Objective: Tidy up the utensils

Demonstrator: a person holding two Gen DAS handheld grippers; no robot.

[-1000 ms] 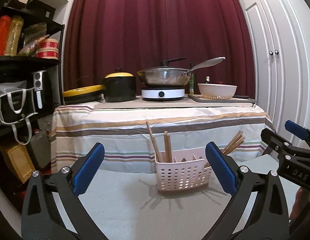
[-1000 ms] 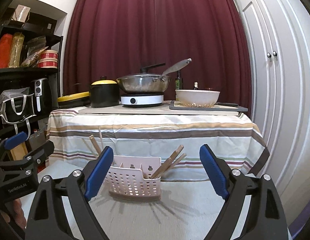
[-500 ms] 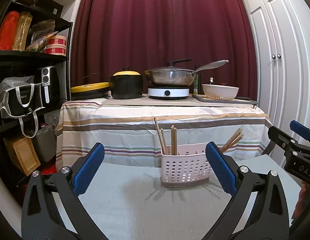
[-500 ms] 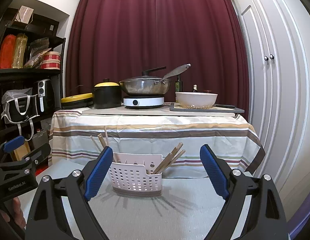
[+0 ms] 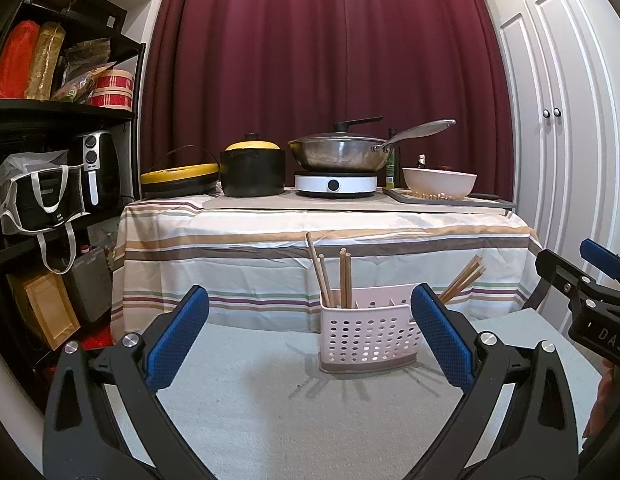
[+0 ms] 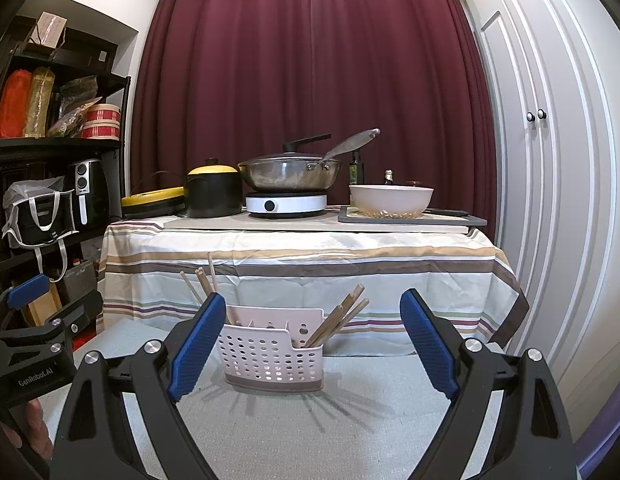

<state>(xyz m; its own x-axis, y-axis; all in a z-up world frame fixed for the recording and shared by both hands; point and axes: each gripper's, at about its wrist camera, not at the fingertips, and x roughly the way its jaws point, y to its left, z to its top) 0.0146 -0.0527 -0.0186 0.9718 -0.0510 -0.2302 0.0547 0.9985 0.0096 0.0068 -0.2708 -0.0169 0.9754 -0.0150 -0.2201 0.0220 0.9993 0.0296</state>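
- I have both tongs spread wide with nothing between the pads: the left tongs [image 5: 310,332] and the right tongs [image 6: 312,338] hang over the grey desk [image 5: 238,412], short of the basket.
- The pink perforated basket [image 5: 368,336] stands upright on the desk, ahead of both tongs and not touched by either.
- In it, one bunch of chopsticks [image 5: 336,276] stands nearly upright at the basket's left end; a second bunch [image 5: 464,276] leans out over its right end.
- Risk, as I judge it: the basket looks light, so a nudge from a pad while I reach in could slide or tip it.
- The thin sticks sit close together; closing on one could drag its neighbours out or let it slip.
- The leaning bunch could spill onto the desk if bumped.
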